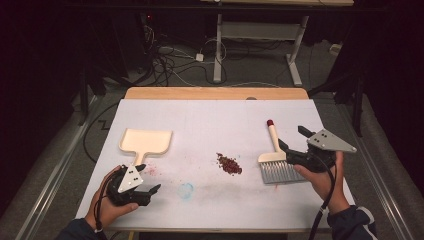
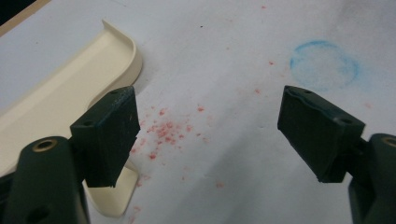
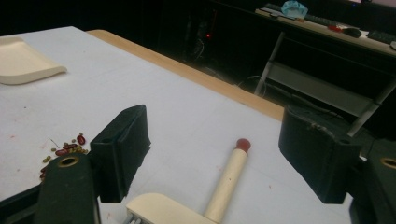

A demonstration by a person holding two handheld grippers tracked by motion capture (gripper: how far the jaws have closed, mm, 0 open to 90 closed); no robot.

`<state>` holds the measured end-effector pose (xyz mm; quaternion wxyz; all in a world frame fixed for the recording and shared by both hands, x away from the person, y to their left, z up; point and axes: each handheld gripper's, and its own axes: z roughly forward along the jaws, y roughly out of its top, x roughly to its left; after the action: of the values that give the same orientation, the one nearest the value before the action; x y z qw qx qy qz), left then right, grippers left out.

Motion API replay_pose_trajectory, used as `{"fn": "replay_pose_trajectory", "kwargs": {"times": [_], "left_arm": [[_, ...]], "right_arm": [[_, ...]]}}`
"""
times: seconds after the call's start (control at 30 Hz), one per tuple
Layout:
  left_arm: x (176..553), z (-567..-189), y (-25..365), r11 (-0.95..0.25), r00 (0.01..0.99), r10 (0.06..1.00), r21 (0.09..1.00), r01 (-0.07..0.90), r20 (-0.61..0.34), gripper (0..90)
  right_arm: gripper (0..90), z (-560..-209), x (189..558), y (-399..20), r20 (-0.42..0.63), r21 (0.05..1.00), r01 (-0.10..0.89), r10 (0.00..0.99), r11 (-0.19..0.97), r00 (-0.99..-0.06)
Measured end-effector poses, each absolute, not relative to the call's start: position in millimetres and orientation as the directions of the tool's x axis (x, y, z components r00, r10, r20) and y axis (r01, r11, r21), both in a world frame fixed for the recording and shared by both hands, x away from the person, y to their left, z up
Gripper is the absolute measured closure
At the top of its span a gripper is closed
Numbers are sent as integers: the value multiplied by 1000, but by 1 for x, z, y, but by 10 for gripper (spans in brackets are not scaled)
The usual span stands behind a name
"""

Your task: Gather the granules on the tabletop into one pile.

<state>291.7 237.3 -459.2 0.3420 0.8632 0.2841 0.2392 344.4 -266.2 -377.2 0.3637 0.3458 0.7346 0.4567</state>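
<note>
Between dustpan (image 1: 145,140) and brush (image 1: 275,159), beans (image 1: 229,164) lie unobstructed; both grippers gape, empty.

Black two-jaw grippers (image 1: 149,178) (image 1: 294,139) with grey screwed plates, dark sleeves

The left gripper (image 1: 150,177) hovers low, jaws wide apart. The right gripper (image 1: 292,139), jaws spread and seemingly empty, sits in a raised hand (image 1: 320,177).

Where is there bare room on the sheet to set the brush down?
Free: the wide strip between the dustpan and the brush, behind the bean pile. Crowded: the front corners, with the left gripper and the right gripper.
</note>
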Motion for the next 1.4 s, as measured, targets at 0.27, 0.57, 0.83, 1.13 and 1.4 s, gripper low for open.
{"fn": "replay_pose_trajectory", "kwargs": {"times": [0.27, 0.57, 0.83, 1.13, 1.4], "left_arm": [[292, -460, 235, -618, 726, 646, 718, 319, 234, 200], [294, -459, 235, -619, 725, 647, 719, 317, 237, 200], [295, -460, 233, -622, 727, 645, 716, 318, 237, 200], [294, -462, 228, -631, 735, 634, 710, 312, 240, 200], [292, -462, 227, -647, 744, 619, 702, 299, 253, 200]], "right_arm": [[232, -385, 330, -270, -218, 929, 151, 828, 339, -517], [236, -400, 316, -268, -254, 918, 140, 821, 371, -512], [238, -420, 300, -271, -270, 912, 129, 807, 389, -526], [245, -451, 283, -271, -323, 874, 138, 771, 465, -549], [244, -459, 282, -267, -329, 858, 149, 748, 492, -576]]}}
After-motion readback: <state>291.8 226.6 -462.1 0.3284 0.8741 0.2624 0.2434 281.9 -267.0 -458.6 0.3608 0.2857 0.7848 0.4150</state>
